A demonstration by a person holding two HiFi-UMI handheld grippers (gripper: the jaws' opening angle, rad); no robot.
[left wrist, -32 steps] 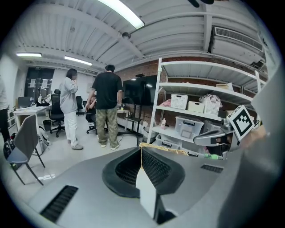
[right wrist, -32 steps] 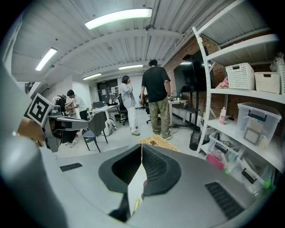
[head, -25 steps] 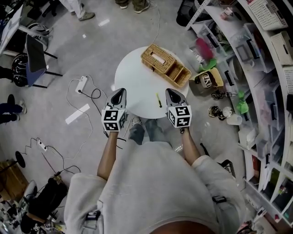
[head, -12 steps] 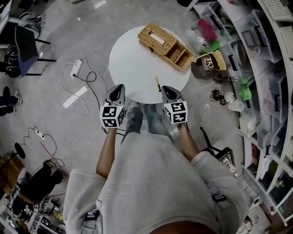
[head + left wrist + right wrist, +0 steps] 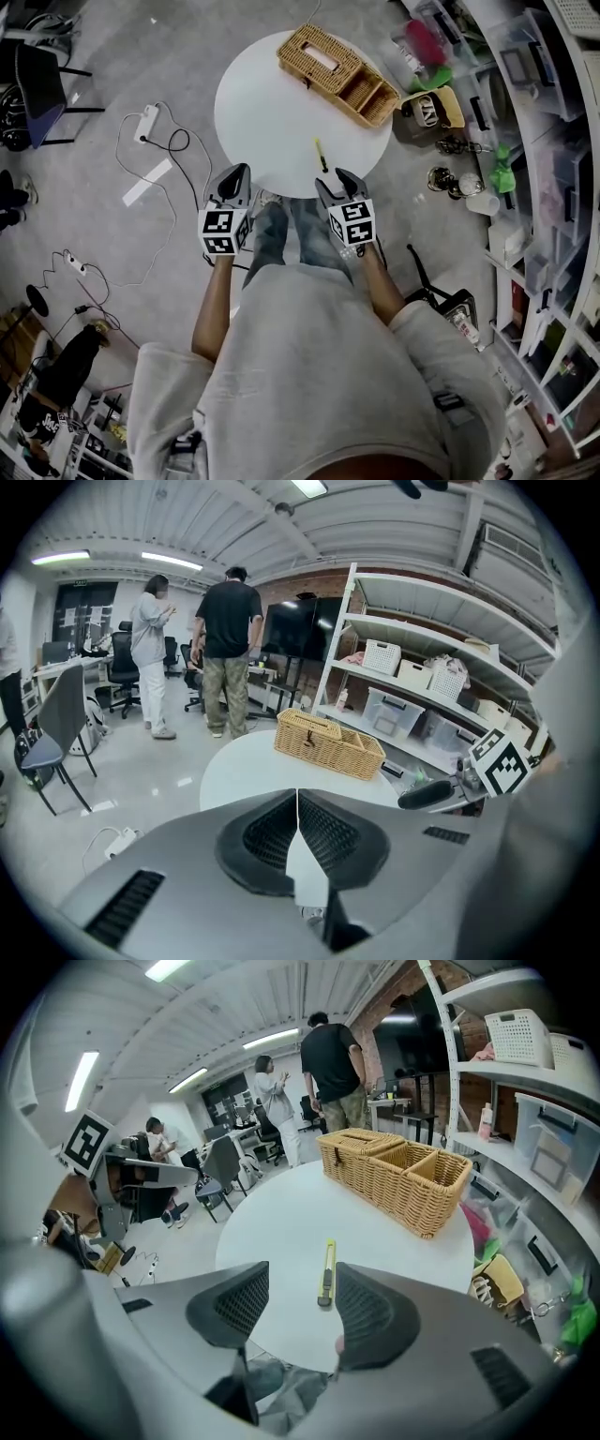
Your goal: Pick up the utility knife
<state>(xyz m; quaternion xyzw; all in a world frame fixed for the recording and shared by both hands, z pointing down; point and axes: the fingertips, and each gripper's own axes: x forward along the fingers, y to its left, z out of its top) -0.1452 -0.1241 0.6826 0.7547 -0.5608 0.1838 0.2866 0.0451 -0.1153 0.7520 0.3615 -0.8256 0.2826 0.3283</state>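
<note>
A slim yellow utility knife (image 5: 322,155) (image 5: 326,1273) lies on the round white table (image 5: 272,103) near its front edge. My right gripper (image 5: 334,183) (image 5: 298,1307) hovers just short of the knife, its jaws opening and apart, the knife lined up beyond the gap and nothing between the pads. My left gripper (image 5: 234,178) (image 5: 297,822) hangs at the table's front left edge with its jaws pressed together and empty.
A wicker basket (image 5: 336,73) (image 5: 398,1174) stands at the table's far side. Shelving with bins and clutter (image 5: 525,122) runs along the right. Cables and a power strip (image 5: 145,122) lie on the floor to the left. Two people (image 5: 211,649) stand farther off.
Both grippers have come down toward the table's front edge. The right gripper's jaws, together before, now stand apart.
</note>
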